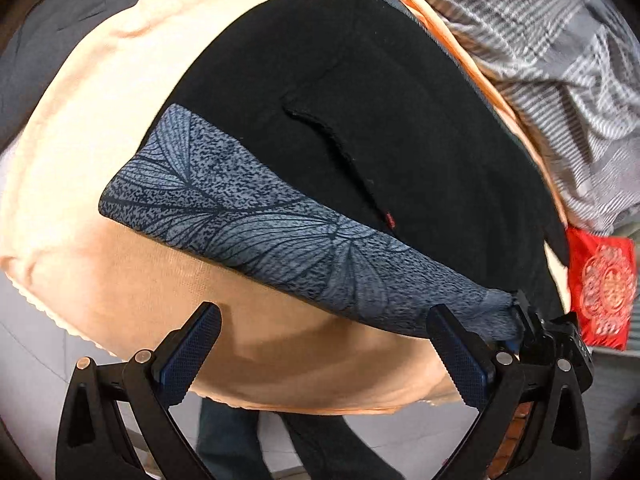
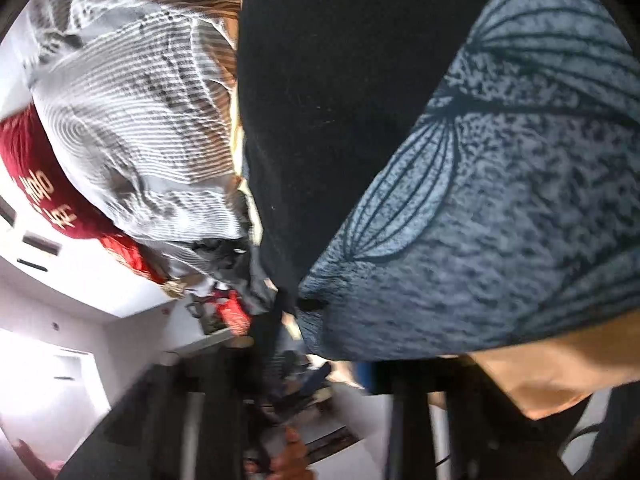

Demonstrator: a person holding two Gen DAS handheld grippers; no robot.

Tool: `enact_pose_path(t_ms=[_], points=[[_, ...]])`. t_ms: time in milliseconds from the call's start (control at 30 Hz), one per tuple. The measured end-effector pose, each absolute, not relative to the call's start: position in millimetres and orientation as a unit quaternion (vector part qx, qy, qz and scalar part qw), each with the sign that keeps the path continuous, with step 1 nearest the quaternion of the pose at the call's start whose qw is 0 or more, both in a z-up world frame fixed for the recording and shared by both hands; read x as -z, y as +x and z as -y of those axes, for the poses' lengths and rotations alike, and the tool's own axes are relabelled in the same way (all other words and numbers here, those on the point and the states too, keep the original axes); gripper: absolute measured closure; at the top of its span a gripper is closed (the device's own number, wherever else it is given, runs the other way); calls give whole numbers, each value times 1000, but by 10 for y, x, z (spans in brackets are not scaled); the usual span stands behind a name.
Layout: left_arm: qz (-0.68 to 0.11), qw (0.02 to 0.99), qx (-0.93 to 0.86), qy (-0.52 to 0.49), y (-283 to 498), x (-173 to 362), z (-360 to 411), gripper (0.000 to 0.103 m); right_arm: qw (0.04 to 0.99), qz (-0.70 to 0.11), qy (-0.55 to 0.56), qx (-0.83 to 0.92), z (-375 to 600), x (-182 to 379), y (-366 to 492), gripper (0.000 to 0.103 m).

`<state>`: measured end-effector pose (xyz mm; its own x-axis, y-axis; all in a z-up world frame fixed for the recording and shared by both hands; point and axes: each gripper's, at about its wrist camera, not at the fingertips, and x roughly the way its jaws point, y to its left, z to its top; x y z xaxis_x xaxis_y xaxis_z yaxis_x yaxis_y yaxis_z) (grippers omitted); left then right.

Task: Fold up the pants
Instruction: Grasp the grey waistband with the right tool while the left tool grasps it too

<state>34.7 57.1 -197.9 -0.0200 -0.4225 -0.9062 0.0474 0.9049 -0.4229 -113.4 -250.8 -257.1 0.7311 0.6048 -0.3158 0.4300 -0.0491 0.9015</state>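
The black pants (image 1: 360,128) lie flat on a peach cloth (image 1: 100,152), with a blue leaf-patterned waistband (image 1: 248,220) along their near edge and a pocket slit in the middle. My left gripper (image 1: 324,340) is open and empty, just in front of the waistband. My right gripper (image 1: 520,320) shows at the waistband's right end, shut on its corner. In the right wrist view the waistband (image 2: 500,208) and black fabric (image 2: 340,100) fill the frame close up; the right gripper's own fingers are hidden under the cloth.
A grey striped fabric (image 1: 560,60) lies bunched beyond the pants, also in the right wrist view (image 2: 132,128). A red packet with a white emblem (image 1: 604,284) sits at the right. The peach cloth's front edge hangs over a pale floor (image 1: 40,360).
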Motion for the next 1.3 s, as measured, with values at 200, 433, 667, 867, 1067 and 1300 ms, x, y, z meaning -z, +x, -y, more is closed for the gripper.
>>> enact_pose_path(t_ms=[200,433,667,867,1067,1300], points=[[-676,683,181,-210,501,1883,-654,0,598,-354,711,-103,2588,2196,-1026,82],[-677,672,161,-252,706,2001,-675,11,602,-393,689,-90,2606,2154,-980,82],[-695,656,141,-259,773,2083,-800,76,612,-448,650,-55,2564,2091,-959,88],[-659,707,181,-181,950,1445,-582,80,644,-466,605,-51,2671,1707,-871,89],[-629,734,196,-164,1520,1110,-181,80,681,-472,554,-80,2989,1292,-295,89],[-614,762,172,-112,2424,1305,484,80,684,-506,516,-100,3558,1410,745,89]])
